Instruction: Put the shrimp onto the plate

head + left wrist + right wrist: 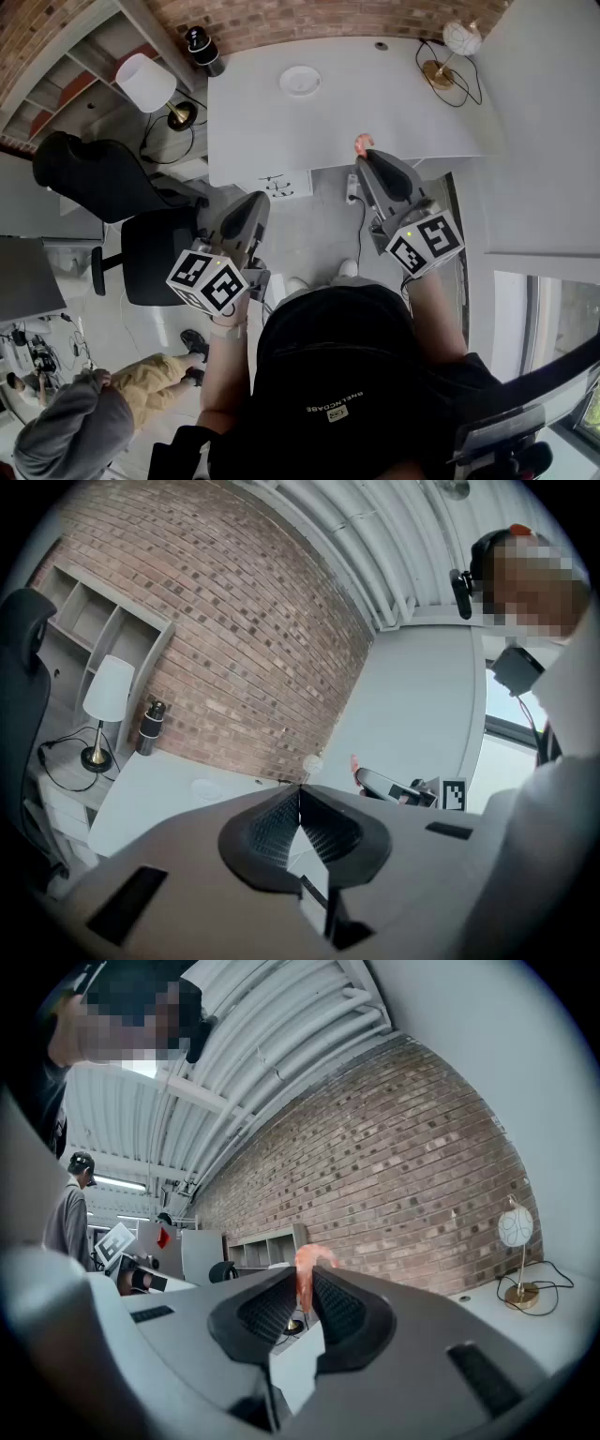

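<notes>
A pink-orange shrimp (307,1274) sticks up from between the jaws of my right gripper (305,1288), which is shut on it. In the head view that shrimp (362,143) shows at the tip of the right gripper (364,155), over the near edge of the white table (394,103). A small white plate (300,81) lies near the table's far side, left of centre. My left gripper (260,201) hangs below the table's near edge, over the floor; its jaws (299,810) are closed with nothing between them. The plate (206,787) shows faintly in the left gripper view.
A globe lamp (457,42) with cable stands at the table's back right. A white-shade lamp (150,84) and a dark bottle (201,46) are at the left. A black office chair (103,178) and a second seat (155,253) stand left of me. Another person (75,422) crouches lower left.
</notes>
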{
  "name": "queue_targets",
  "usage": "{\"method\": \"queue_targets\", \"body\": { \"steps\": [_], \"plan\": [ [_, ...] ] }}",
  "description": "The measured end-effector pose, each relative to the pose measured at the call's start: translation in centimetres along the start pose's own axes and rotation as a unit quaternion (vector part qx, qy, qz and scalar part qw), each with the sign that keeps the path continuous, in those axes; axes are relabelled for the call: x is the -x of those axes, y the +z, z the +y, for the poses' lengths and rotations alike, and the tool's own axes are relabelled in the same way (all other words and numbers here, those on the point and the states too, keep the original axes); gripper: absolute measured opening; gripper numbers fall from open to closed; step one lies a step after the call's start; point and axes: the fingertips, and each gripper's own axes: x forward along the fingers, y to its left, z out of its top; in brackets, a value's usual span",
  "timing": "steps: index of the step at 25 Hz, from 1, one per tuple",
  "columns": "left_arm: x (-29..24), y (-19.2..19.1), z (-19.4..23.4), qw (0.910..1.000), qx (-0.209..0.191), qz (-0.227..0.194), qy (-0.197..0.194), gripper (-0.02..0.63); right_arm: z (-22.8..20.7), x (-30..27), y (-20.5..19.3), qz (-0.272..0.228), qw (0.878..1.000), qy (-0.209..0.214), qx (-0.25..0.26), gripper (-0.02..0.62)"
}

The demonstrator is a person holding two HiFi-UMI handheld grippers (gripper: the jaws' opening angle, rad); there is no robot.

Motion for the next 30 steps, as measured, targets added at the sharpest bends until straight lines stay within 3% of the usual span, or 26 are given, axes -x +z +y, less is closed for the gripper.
{"method": "queue_targets", "body": {
  "steps": [30],
  "plan": [
    [-2.1,-0.6,-1.2,0.9998,0.012,0.012,-0.009,0.003,-2.6,1.1,0.7,-0.014,1.000,-0.018,-0.010,0.052]
  ]
}}
